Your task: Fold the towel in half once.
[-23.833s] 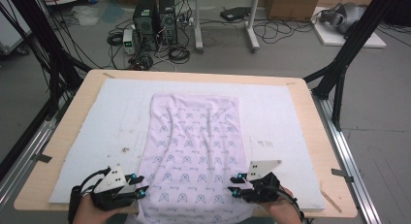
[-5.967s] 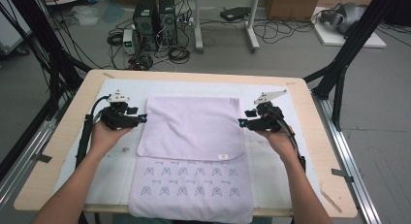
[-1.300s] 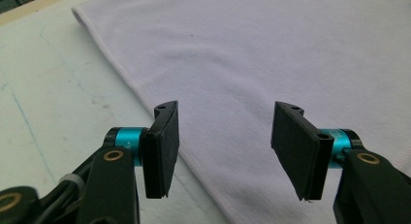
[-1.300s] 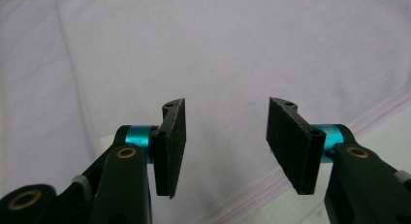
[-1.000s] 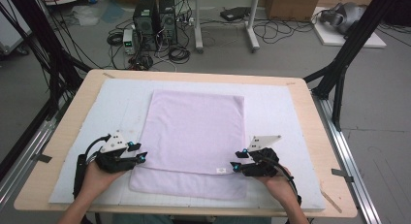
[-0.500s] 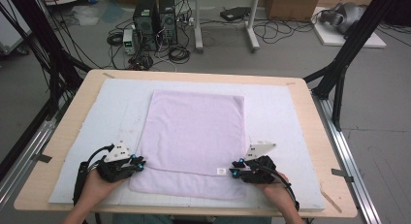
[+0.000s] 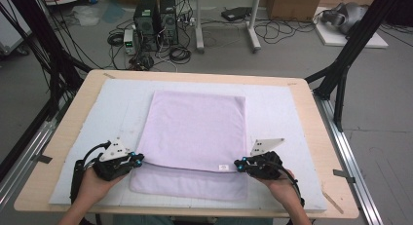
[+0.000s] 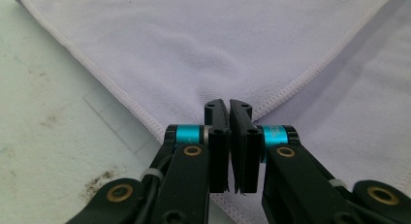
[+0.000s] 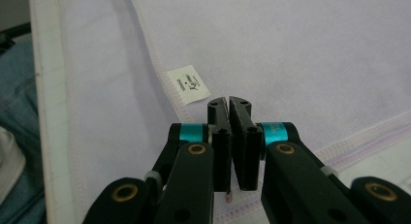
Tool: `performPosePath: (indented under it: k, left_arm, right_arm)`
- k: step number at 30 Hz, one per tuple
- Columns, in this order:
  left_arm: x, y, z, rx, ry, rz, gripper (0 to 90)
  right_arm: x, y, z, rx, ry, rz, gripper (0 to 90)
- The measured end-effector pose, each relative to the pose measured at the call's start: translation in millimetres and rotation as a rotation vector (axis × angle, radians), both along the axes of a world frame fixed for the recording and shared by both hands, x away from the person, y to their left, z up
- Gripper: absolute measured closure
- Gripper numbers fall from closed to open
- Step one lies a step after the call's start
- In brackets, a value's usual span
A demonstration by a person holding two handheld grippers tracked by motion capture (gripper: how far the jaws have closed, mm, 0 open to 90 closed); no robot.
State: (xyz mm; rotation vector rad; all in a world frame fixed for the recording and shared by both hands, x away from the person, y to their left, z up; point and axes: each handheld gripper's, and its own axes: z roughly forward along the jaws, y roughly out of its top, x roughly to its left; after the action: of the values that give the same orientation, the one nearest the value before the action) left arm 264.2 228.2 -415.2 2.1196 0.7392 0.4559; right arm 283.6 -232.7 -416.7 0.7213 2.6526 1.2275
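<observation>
Lavender towel lies flat on the pale mat covering the wooden bench, folded so the upper layer stops short of the near edge and a strip of the lower layer shows below it. Left hand-held gripper sits at the near left corner of the upper layer; its jaws have just been closing and now stand pressed together, with the towel corner at their tips in the left gripper view. Right hand-held gripper sits at the near right corner, jaws also just closed and together, pinching the hemmed edge beside the small white label. Whether each pinch catches one layer or both, cannot tell. Both hands rest low on the bench near its front edge.
</observation>
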Motion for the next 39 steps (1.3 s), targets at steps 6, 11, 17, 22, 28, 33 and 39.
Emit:
performPosePath:
  k: [6,11,17,22,28,33,39]
  left_arm:
    - [-17.9,1.3,11.0,-0.004,-0.016,-0.007,85.9]
    - [-45.2,4.4,11.9,-0.020,-0.006,-0.038,86.0]
    - [-70.0,2.9,-2.6,0.009,0.038,-0.086,67.4]
    - [-58.7,1.0,-13.2,0.018,0.055,-0.071,66.5]
    - [-50.6,1.6,-27.9,0.029,0.079,-0.055,69.0]
    - [-48.7,1.8,-27.4,0.005,0.077,-0.049,66.9]
    - [-36.3,-1.7,-16.2,-0.047,0.060,-0.034,59.4]
  right_arm:
    - [-9.6,-4.2,20.3,0.039,-0.029,0.013,87.6]
    - [-32.9,-9.4,29.7,0.043,-0.042,0.040,87.6]
    - [-54.6,-15.3,13.8,0.062,0.048,0.102,77.8]
    - [-50.4,-6.0,-4.0,0.025,0.064,0.103,71.1]
    - [-45.2,0.8,-23.2,0.005,0.092,0.105,70.0]
    - [-42.4,-1.2,-25.4,0.025,0.099,0.091,66.5]
    - [-31.9,0.1,-13.1,0.040,0.065,0.051,57.8]
